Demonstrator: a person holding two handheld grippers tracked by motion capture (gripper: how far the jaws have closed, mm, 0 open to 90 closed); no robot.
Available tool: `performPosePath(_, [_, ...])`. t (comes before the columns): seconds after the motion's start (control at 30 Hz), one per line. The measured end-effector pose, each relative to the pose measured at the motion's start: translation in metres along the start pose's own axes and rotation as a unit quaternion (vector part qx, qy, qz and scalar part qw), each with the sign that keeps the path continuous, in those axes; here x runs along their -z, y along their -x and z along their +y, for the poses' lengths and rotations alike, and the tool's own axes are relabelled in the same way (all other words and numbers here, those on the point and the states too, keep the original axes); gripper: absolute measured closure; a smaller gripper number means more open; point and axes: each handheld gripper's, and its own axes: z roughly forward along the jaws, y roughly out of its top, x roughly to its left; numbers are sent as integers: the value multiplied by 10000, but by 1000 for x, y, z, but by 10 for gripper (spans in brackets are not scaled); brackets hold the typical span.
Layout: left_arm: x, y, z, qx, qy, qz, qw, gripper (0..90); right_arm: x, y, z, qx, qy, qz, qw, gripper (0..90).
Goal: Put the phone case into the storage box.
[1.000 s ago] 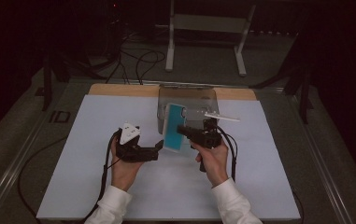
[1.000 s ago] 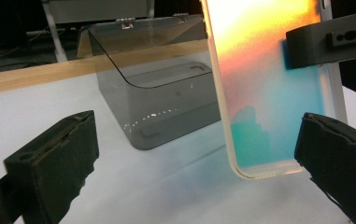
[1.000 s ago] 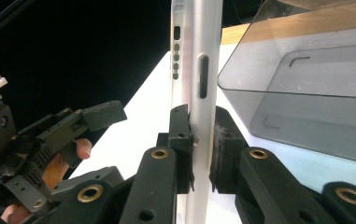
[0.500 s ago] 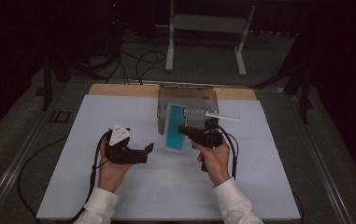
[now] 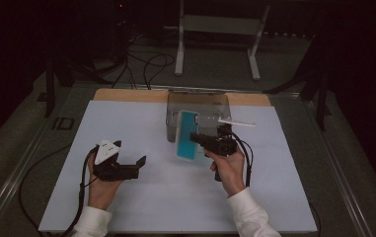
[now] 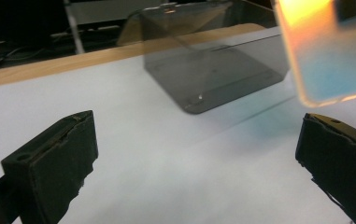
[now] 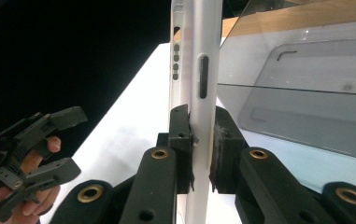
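At about eight o'clock on the white table sheet (image 5: 141, 197), the left gripper (image 5: 138, 167) hung above the surface with its jaws spread wide and nothing between them, pointing toward three o'clock. Near the centre, the right gripper (image 5: 196, 138) was clamped tight on a phone in a teal case (image 5: 186, 136), pinching its thin edge and holding it upright, tilted slightly, clear of the sheet. Just behind the phone, at twelve o'clock, a clear smoky plastic box (image 5: 198, 106) sat on the sheet, against the wooden strip (image 5: 126, 94) at the far edge.
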Motion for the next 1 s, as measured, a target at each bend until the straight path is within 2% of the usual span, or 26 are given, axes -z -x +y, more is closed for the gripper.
performPosePath(0.07, [8, -8, -11, 132, 53, 61, 9999, 0, 1, 0, 1, 41, -50, -1, 10000, 820])
performPosePath(0.23, [19, -13, -24, 99, 118, 148, 9998, 0, 2, 1, 4, -4, -128, -16, 9999, 819])
performPosePath(0.4, [29, -21, -37, 176, 79, 341, 9992, 0, 2, 1, 6, -44, -242, -33, 9997, 819])
performPosePath(0.67, [39, -27, -50, 270, 71, 454, 9986, 1, 0, 2, 12, -36, -375, -144, 9992, 819])
performPosePath(1.0, [43, -28, -57, 224, 59, 508, 9984, 1, 0, 2, 20, -13, -603, -209, 9980, 819])
